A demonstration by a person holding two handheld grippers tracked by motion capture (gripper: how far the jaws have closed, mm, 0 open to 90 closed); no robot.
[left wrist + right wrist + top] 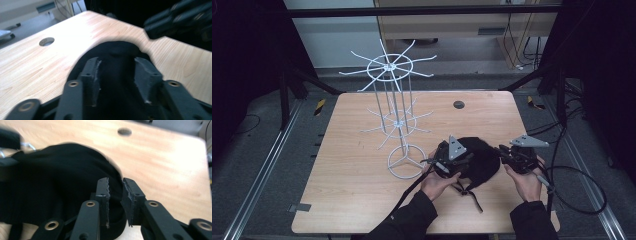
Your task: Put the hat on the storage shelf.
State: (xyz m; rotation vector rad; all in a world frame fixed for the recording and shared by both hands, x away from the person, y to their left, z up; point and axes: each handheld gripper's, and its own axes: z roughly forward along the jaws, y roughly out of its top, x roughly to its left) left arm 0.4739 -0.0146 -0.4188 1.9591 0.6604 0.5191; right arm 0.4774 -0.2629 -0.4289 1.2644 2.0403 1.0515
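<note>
A black fabric cap [482, 157] with loose straps lies on the wooden table [362, 195], to the right of a white wire display rack [398, 120]. My left gripper [447, 161] rests at the cap's left side. In the left gripper view its jaws stand apart over the cap [112, 55], and the pads do not press the fabric. My right gripper [507, 156] is at the cap's right edge. In the right gripper view its jaws are close together, with the rim of the cap [62, 177] pinched between them.
The rack's round base [406, 162] stands just left of the left hand, and its arms spread out above. A small round hole [458, 104] is in the table's far side. Cables [582, 190] trail off the right edge. Bare wood lies to the left and front.
</note>
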